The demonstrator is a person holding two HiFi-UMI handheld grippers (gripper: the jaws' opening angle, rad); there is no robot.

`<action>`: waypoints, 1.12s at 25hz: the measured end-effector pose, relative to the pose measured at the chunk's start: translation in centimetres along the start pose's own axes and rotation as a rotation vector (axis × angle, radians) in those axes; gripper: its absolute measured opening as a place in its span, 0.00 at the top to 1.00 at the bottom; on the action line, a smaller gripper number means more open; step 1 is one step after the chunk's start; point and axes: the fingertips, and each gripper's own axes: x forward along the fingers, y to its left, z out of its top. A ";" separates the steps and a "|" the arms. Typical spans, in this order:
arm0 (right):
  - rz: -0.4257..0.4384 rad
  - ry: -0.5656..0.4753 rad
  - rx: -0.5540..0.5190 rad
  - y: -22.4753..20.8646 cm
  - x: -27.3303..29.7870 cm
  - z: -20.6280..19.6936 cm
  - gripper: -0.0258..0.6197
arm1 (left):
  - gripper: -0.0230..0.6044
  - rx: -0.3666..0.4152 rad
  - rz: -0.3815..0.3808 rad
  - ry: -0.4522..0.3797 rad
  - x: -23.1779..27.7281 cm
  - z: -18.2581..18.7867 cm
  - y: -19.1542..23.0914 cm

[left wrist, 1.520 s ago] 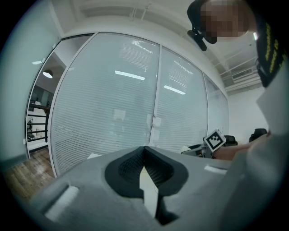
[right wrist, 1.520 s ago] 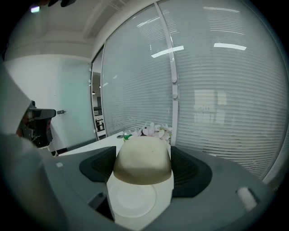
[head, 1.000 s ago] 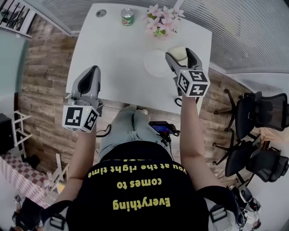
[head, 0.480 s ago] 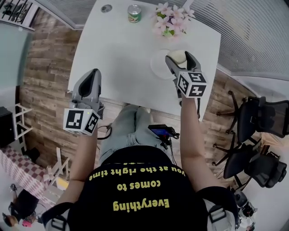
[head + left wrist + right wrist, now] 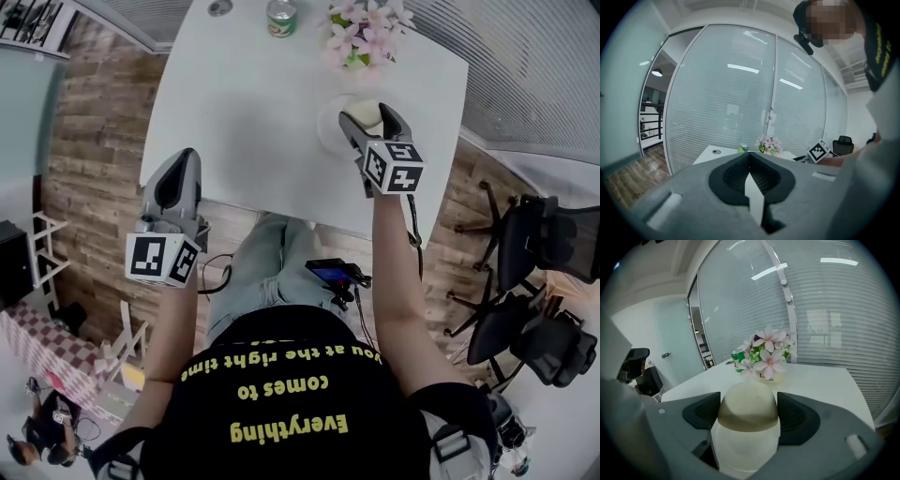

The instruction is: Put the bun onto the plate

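Spanning most of the head view, the white worktop [image 5: 253, 103] carries a pot of pink flowers [image 5: 366, 28] and a green can [image 5: 280, 17] along its far edge. That leaves the middle and near side free for the work. The white plate [image 5: 330, 139] lies toward the right edge, within easy reach of the right arm, which is probably why that side does the carrying.

The left hand-held gripper [image 5: 181, 164] hangs over the near left corner of the worktop, well apart from the plate. Its jaws are pressed together on nothing, and it seems parked out of the way.

The right hand-held gripper [image 5: 370, 118] is over the plate's right part, clenched on the bun [image 5: 749, 404]. The pale, round bun fills the gap between the two dark pads, gripped at its sides with its dome pointing forward beyond the jaws. A white surface shows under it, likely the plate. Whether the bun already touches the plate I cannot tell. The placing looks close to done, with lowering and letting go remaining.
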 end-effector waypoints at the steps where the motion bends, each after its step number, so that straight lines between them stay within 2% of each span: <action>1: -0.001 0.007 0.000 -0.1 0.2 -0.2 0.36 | 0.96 0.000 -0.001 0.003 0.1 -0.1 0.0; 16: 0.004 0.091 0.039 -0.5 2.6 -4.2 0.36 | 0.96 0.018 -0.009 0.017 0.7 -0.2 0.6; 28: -0.008 0.155 -0.025 -0.1 3.6 -6.2 0.36 | 0.96 0.008 0.015 0.020 0.3 -0.6 1.4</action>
